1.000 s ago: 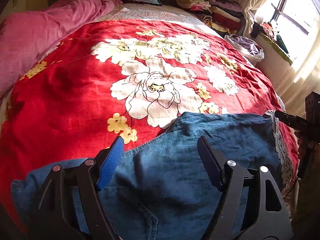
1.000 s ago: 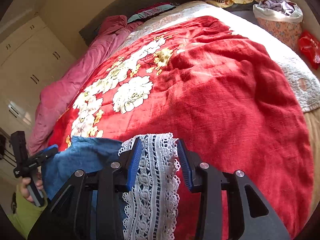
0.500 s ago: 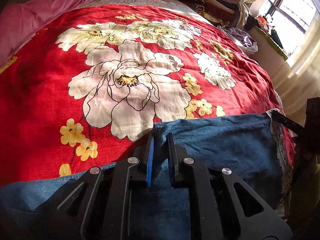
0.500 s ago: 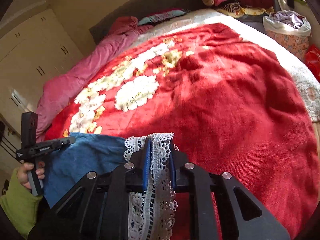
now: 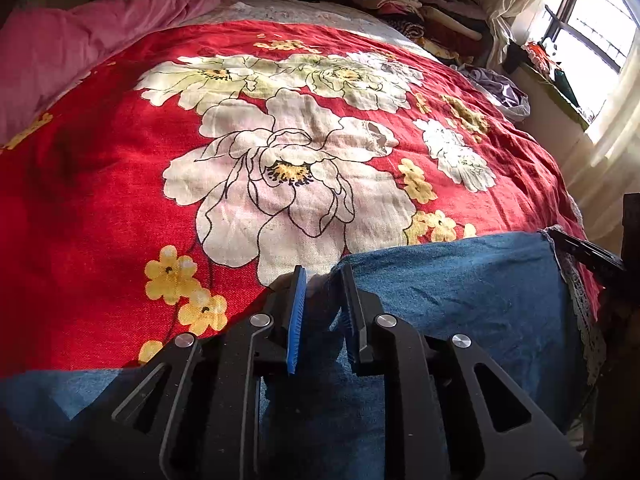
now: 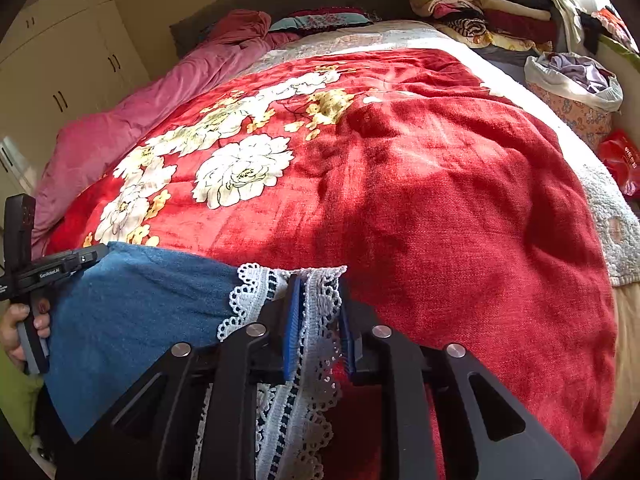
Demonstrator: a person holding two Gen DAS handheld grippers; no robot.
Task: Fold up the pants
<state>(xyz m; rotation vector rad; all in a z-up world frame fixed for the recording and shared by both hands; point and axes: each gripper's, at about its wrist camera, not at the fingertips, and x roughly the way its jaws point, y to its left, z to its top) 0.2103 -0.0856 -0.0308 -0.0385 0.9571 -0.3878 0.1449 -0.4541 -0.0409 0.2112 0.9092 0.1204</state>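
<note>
Blue denim pants [image 5: 460, 292] with a white lace hem [image 5: 576, 292] lie across the near edge of the bed. My left gripper [image 5: 322, 276] stands at the pants' far edge. Its jaws are opening, with a small fold of denim between them that the left pad no longer presses. My right gripper [image 6: 320, 284] is over the lace hem [image 6: 316, 320]. Its jaws are opening too: the lace lies against the left pad, and red blanket shows beside the right one. The right wrist view has the denim [image 6: 140, 300] at lower left, with the left gripper [image 6: 60, 266] and a hand [image 6: 16, 328] holding it.
A red blanket with white flowers [image 5: 280, 168] covers the bed. A pink duvet [image 5: 60, 48] lies along the left side. Folded clothes [image 6: 480, 4] are stacked at the head end, a full laundry bag [image 6: 572, 80] stands at the right, and wardrobe doors [image 6: 60, 60] at the left.
The left gripper moved forward to the pants' far edge and closed from wide open on the denim. The right closed on the lace. Both jaws have since parted a little.
</note>
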